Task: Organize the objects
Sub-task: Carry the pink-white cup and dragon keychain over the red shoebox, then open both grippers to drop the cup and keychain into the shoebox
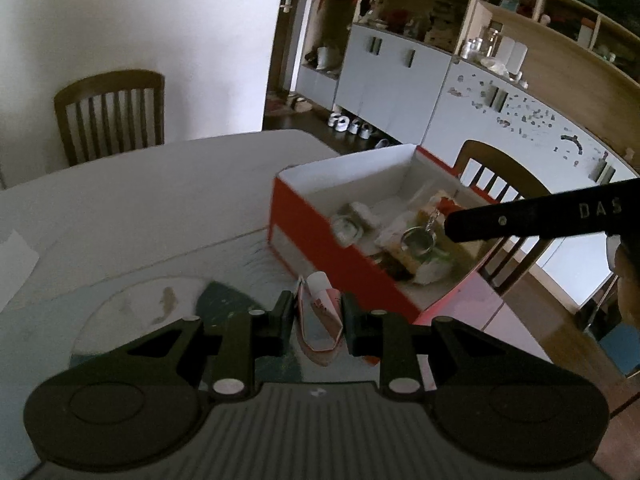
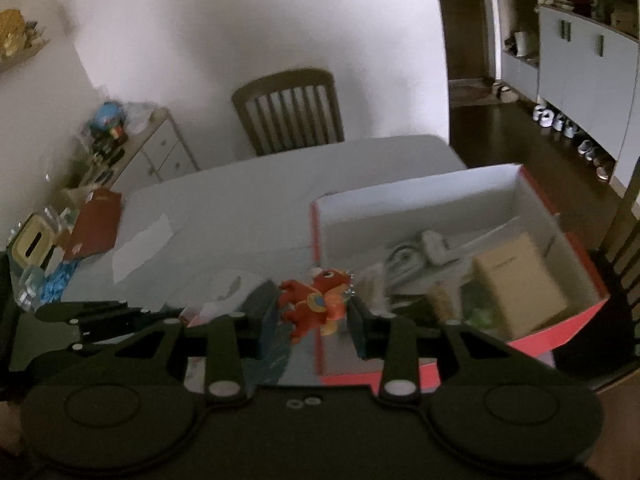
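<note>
A flattened red-and-white tube [image 1: 320, 320] sits between the jaws of my left gripper [image 1: 316, 320], which is shut on it above the table. An orange dragon toy [image 2: 316, 304] is clamped in my right gripper [image 2: 314, 320], held above the near-left corner of the red box [image 2: 560, 332]. In the left wrist view that white-lined red box [image 1: 304, 240] stands just ahead to the right, holding several items, among them a small jar [image 1: 346, 230]. The right gripper's black finger [image 1: 540, 216] reaches in over the box from the right.
The white table [image 1: 140, 200] carries a fish-patterned mat [image 1: 160, 304] and a paper sheet [image 2: 140, 244]. Wooden chairs [image 1: 110, 116] [image 1: 500, 200] stand at the far side and right. A tan carton [image 2: 516, 280] lies in the box. Clutter [image 2: 60, 240] crowds the left end.
</note>
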### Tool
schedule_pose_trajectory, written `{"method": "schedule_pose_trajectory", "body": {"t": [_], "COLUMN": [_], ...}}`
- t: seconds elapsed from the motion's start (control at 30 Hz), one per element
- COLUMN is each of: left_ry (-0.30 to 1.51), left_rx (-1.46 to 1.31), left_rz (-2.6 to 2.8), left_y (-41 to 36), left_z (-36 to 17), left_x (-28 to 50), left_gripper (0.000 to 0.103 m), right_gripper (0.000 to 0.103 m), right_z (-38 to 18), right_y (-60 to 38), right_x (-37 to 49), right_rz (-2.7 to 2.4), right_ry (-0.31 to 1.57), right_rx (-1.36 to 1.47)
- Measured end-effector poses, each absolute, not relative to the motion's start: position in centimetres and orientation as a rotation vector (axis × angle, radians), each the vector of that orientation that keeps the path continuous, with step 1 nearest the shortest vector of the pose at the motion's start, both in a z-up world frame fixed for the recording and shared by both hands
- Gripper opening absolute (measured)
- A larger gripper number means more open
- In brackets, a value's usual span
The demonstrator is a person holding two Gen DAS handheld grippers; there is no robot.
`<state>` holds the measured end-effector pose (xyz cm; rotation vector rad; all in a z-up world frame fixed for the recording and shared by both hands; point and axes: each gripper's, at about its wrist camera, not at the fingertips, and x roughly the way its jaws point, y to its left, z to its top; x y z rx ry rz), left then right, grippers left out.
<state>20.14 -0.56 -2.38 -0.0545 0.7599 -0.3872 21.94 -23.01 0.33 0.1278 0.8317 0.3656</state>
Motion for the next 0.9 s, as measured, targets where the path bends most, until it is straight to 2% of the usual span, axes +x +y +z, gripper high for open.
{"method": "schedule_pose_trajectory", "body": {"t": [0.47, 0.9], "left_ry": [0.743, 0.81], "left_rx": [0.014, 0.095], "left_rz": [-0.39, -0.333], "left_y": [-7.9, -12.3], "left_z": [-0.7, -3.5], "left_x": [24.4, 31.0], "left_gripper": [0.025, 0.025], "right_gripper": [0.037, 0.036], "right_z": [-2.5, -7.0], "right_y": [-28.8, -27.6], "right_x": [25.2, 27.6], "right_rz": [0.331, 0.403], "right_ry": [0.87, 0.962], "right_rx": [0.093, 0.019]}}
